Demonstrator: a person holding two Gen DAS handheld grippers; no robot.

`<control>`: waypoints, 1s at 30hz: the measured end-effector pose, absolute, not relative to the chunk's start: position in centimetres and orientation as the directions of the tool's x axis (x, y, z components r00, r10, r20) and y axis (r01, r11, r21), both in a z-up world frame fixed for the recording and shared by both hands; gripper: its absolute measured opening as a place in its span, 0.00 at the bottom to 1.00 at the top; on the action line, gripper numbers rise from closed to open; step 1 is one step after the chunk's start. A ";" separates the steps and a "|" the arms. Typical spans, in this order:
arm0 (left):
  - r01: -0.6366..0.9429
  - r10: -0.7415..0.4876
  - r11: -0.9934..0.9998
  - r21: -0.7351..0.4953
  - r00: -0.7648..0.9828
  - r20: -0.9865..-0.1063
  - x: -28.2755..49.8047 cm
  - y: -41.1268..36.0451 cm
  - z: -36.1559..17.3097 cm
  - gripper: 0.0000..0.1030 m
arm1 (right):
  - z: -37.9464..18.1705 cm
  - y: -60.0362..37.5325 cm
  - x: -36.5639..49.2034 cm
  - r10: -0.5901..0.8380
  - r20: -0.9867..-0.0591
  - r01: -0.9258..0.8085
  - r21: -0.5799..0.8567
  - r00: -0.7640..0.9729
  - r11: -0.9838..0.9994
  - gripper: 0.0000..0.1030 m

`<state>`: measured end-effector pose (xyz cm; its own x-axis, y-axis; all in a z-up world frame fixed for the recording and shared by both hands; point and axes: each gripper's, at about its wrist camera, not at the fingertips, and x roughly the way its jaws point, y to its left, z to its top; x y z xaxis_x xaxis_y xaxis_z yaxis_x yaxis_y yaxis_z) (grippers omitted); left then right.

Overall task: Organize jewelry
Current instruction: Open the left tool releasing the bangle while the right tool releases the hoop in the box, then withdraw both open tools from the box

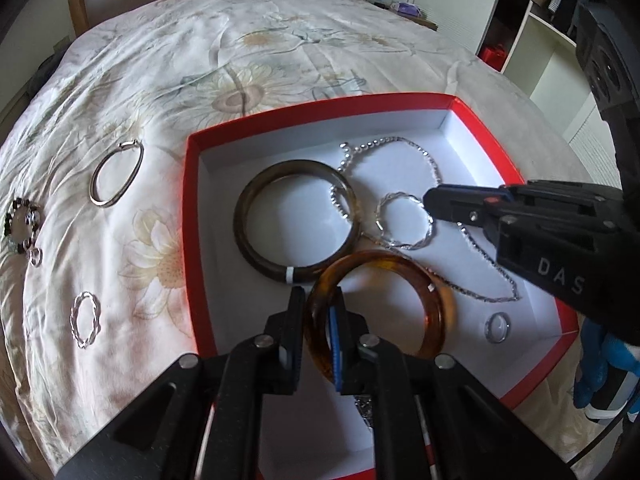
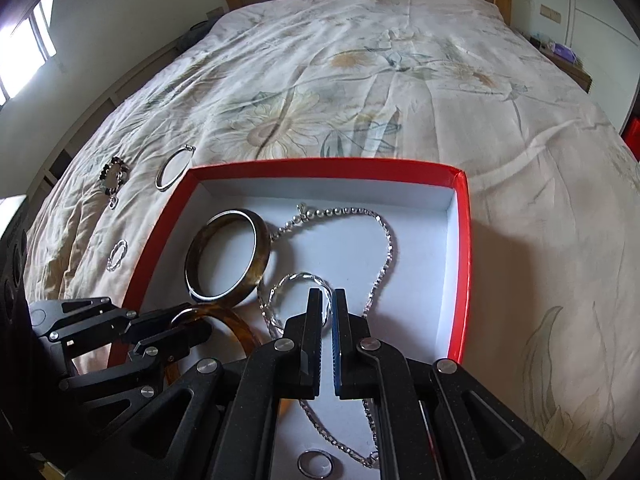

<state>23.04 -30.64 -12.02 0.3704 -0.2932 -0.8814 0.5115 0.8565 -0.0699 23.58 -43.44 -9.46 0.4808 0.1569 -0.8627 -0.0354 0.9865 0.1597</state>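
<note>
A red box (image 1: 192,208) (image 2: 464,248) with a white floor lies on the bed. In it are a dark brown bangle (image 1: 256,248) (image 2: 260,256), a silver chain necklace (image 1: 432,164) (image 2: 384,248), a twisted silver bangle (image 1: 404,220) (image 2: 280,292) and a small silver ring (image 1: 497,327) (image 2: 315,463). My left gripper (image 1: 318,300) (image 2: 188,322) is shut on an amber bangle (image 1: 436,304) (image 2: 240,332) over the box. My right gripper (image 2: 327,300) (image 1: 430,200) is shut on the twisted silver bangle's rim.
On the floral bedspread left of the box lie a thin silver bangle (image 1: 116,174) (image 2: 174,168), a dark beaded bracelet (image 1: 22,224) (image 2: 114,176), a small ring (image 1: 36,257) (image 2: 113,202) and a twisted silver ring (image 1: 85,325) (image 2: 117,255). White shelves (image 1: 540,40) stand at the right.
</note>
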 end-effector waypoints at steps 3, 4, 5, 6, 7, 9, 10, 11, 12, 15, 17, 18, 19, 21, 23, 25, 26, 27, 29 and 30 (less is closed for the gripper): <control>0.509 -0.291 0.858 -0.067 0.375 -0.880 23.0 -30.7 -12.0 0.11 | -9.5 -43.3 23.5 0.154 -0.864 -0.036 0.156 0.480 0.987 0.05; 0.510 -0.292 0.858 -0.068 0.374 -0.880 23.0 -30.7 -12.0 0.11 | -9.4 -43.3 23.4 0.154 -0.863 -0.034 0.157 0.481 0.987 0.05; 0.513 -0.295 0.856 -0.070 0.371 -0.880 22.9 -30.7 -11.9 0.11 | -9.4 -43.3 23.4 0.155 -0.862 -0.032 0.159 0.482 0.987 0.06; 0.516 -0.296 0.854 -0.071 0.369 -0.881 22.9 -30.8 -11.9 0.11 | -9.4 -43.3 23.3 0.154 -0.862 -0.029 0.160 0.483 0.987 0.07; 0.519 -0.297 0.852 -0.072 0.366 -0.882 22.8 -30.9 -11.9 0.11 | -9.3 -43.4 23.2 0.154 -0.861 -0.027 0.161 0.485 0.987 0.08; 0.523 -0.300 0.849 -0.075 0.360 -0.883 22.7 -31.0 -11.8 0.12 | -8.9 -43.5 22.7 0.147 -0.859 -0.018 0.159 0.490 0.987 0.11; 0.527 -0.300 0.847 -0.074 0.358 -0.884 22.6 -31.1 -11.8 0.17 | -8.7 -43.6 22.5 0.144 -0.859 -0.014 0.157 0.492 0.987 0.16; 0.529 -0.301 0.845 -0.073 0.359 -0.884 22.5 -31.2 -11.7 0.19 | -8.4 -43.7 22.2 0.139 -0.858 -0.008 0.156 0.495 0.988 0.18; 0.531 -0.301 0.845 -0.070 0.362 -0.882 22.4 -31.3 -11.6 0.22 | -8.2 -43.8 21.9 0.136 -0.856 -0.003 0.155 0.498 0.988 0.19; 0.530 -0.302 0.845 -0.066 0.371 -0.878 21.9 -31.3 -10.9 0.24 | -7.2 -44.3 20.7 0.126 -0.851 0.014 0.154 0.510 0.988 0.19; 0.529 -0.306 0.846 -0.070 0.374 -0.875 21.5 -31.2 -10.2 0.24 | -6.3 -44.7 19.7 0.117 -0.846 0.026 0.152 0.520 0.988 0.19; 0.529 -0.308 0.846 -0.070 0.377 -0.874 21.3 -31.1 -9.9 0.24 | -5.8 -44.8 19.2 0.112 -0.843 0.033 0.152 0.527 0.988 0.19; 0.529 -0.311 0.846 -0.070 0.382 -0.870 21.0 -31.0 -9.3 0.24 | -5.3 -45.0 18.6 0.108 -0.838 0.043 0.154 0.535 0.987 0.20; 0.531 -0.318 0.845 -0.069 0.394 -0.862 20.3 -30.7 -8.2 0.24 | -4.2 -45.3 17.5 0.104 -0.830 0.057 0.161 0.548 0.985 0.22; 0.530 -0.320 0.846 -0.059 0.416 -0.851 19.3 -30.5 -6.8 0.24 | -3.2 -45.3 16.3 0.098 -0.821 0.067 0.164 0.563 0.984 0.25; 0.526 -0.319 0.849 -0.048 0.438 -0.840 18.2 -30.0 -5.3 0.24 | -1.9 -45.2 14.9 0.097 -0.809 0.072 0.169 0.579 0.983 0.26; 0.522 -0.320 0.852 -0.047 0.446 -0.836 17.6 -29.7 -4.5 0.24 | -1.5 -45.1 14.3 0.096 -0.806 0.073 0.170 0.584 0.983 0.28; 0.519 -0.319 0.854 -0.045 0.452 -0.833 17.1 -29.6 -4.0 0.24 | -0.9 -45.0 13.6 0.095 -0.801 0.074 0.172 0.591 0.982 0.29; 0.512 -0.321 0.858 -0.041 0.472 -0.821 15.8 -29.0 -2.7 0.24 | 0.3 -44.6 11.9 0.098 -0.790 0.074 0.178 0.606 0.981 0.31; 0.509 -0.324 0.860 -0.039 0.485 -0.812 15.2 -28.7 -2.0 0.24 | 0.7 -44.4 11.3 0.099 -0.785 0.073 0.181 0.611 0.981 0.31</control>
<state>15.16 -28.69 -1.97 0.4850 -0.3237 -0.8124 0.5087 0.8601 -0.0389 11.30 -44.40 0.69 0.6111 0.0991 -0.7853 0.0734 0.9808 0.1809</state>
